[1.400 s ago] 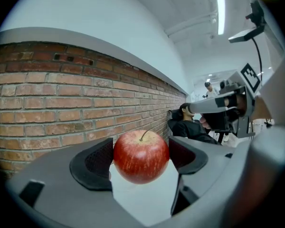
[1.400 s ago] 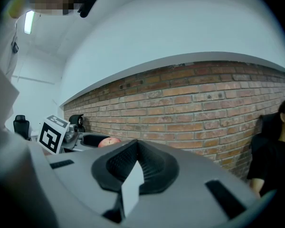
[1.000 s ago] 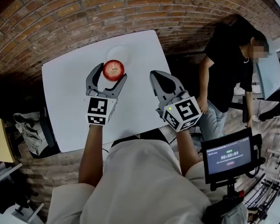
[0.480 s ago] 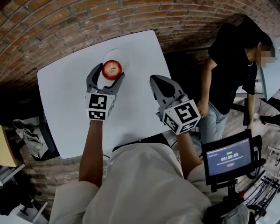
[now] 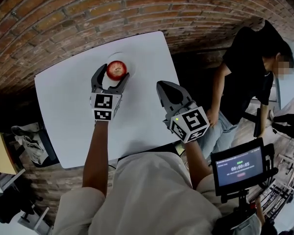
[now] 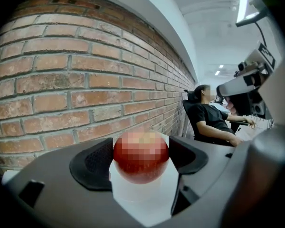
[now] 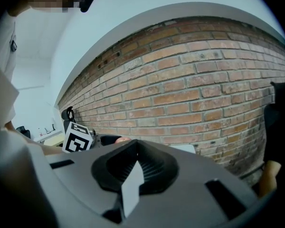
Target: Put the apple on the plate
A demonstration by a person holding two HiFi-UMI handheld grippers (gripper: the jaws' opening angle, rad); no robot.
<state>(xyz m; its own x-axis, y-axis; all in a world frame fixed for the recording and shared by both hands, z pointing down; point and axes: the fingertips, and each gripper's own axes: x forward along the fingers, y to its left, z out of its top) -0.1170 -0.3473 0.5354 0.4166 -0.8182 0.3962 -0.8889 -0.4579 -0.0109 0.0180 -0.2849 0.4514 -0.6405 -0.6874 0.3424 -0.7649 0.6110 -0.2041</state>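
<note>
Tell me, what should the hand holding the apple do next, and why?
Probably ease the left gripper down until the apple rests on the plate. Its jaws grip the apple, which sits right over the plate, but whether the two touch cannot be told.

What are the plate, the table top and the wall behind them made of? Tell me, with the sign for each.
Plate: smooth, plain white, likely ceramic or plastic; its pale rim barely stands out from the table, so this stays open.
Table top: flat, matte white, probably laminate; no grain or seams show.
Wall: bare red-brown brick, rough, with pale mortar joints between the courses.
</note>
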